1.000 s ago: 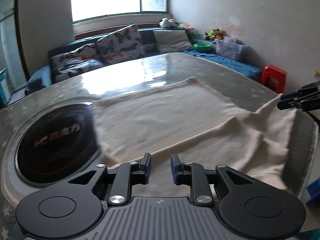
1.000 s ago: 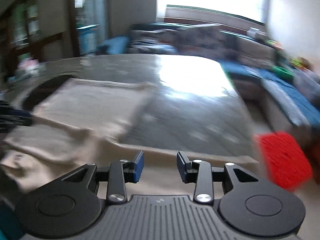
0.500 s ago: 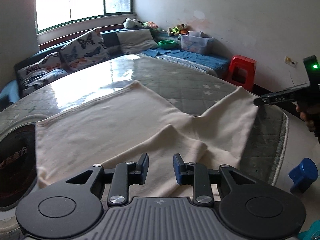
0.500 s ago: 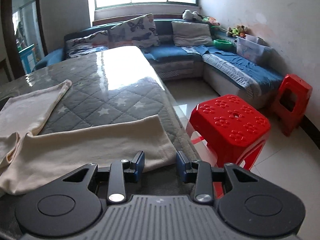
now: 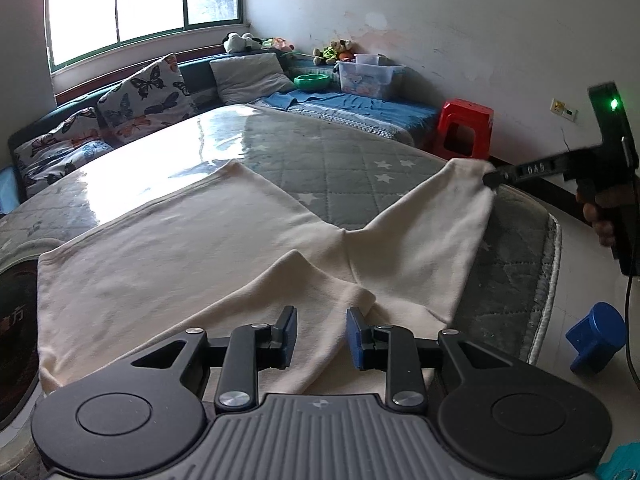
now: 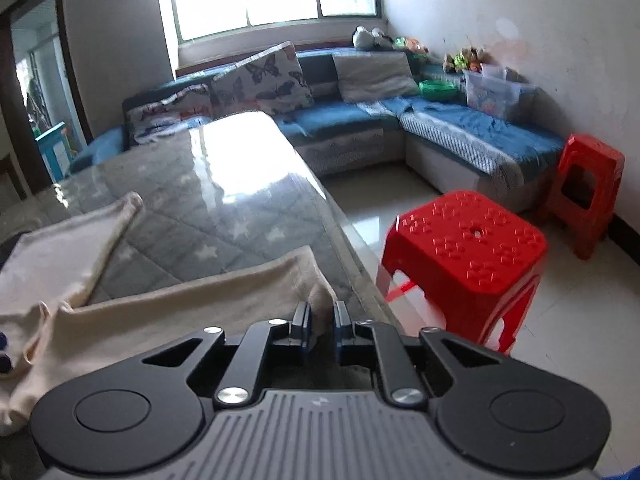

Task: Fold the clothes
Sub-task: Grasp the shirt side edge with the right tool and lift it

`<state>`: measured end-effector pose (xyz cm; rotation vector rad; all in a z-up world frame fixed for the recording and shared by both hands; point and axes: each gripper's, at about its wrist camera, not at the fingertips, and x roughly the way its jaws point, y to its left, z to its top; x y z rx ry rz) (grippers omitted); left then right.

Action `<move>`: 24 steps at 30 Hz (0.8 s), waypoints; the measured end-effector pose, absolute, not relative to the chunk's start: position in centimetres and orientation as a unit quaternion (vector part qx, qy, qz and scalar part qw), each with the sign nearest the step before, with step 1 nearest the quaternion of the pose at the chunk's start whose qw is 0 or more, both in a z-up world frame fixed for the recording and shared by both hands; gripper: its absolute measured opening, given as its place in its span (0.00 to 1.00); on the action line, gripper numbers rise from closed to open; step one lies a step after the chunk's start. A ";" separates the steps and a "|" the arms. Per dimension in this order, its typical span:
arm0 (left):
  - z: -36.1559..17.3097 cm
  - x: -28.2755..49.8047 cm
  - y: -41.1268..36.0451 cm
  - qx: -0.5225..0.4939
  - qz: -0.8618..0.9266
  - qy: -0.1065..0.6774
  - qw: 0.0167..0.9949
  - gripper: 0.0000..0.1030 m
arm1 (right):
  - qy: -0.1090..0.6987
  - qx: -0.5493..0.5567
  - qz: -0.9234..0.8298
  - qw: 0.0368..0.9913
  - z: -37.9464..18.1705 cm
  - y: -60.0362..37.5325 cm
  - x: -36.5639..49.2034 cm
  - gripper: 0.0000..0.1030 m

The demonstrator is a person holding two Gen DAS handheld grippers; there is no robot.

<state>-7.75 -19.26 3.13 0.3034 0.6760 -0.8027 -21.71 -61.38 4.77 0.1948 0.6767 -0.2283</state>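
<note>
Two grippers are seen over a cream garment (image 5: 192, 256) spread on a quilted grey table cover (image 5: 360, 172). The left gripper (image 5: 322, 334) is held with its jaws well apart above the near fold of the cloth; nothing is gripped between them. The right gripper (image 6: 320, 326) has its jaws nearly together, clamped on the corner of the garment (image 6: 188, 308) at the table edge; in the left wrist view this same gripper (image 5: 494, 178) is seen at 2 o'clock, pinching that corner. The garment's long axis runs from 9 o'clock toward 2 o'clock in the left view, with one flap folded toward 6 o'clock. Its near edge is hidden beneath the left gripper body. The right view is slightly blurred, with a red stool (image 6: 464, 248) at 3 o'clock.
</note>
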 end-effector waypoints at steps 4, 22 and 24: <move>3.0 -7.8 -19.7 0.146 -0.388 0.318 0.852 0.29 | 0.300 0.089 -0.094 0.945 7.4 -60.8 -22.1 0.09; 4.3 -9.2 -14.3 0.103 -0.367 0.281 0.881 0.43 | 0.217 -0.017 0.082 0.973 19.1 -48.1 -19.8 0.08; 4.8 -9.4 -12.5 0.094 -0.353 0.274 0.890 0.43 | 0.212 -0.034 0.108 0.971 19.9 -45.7 -19.1 0.08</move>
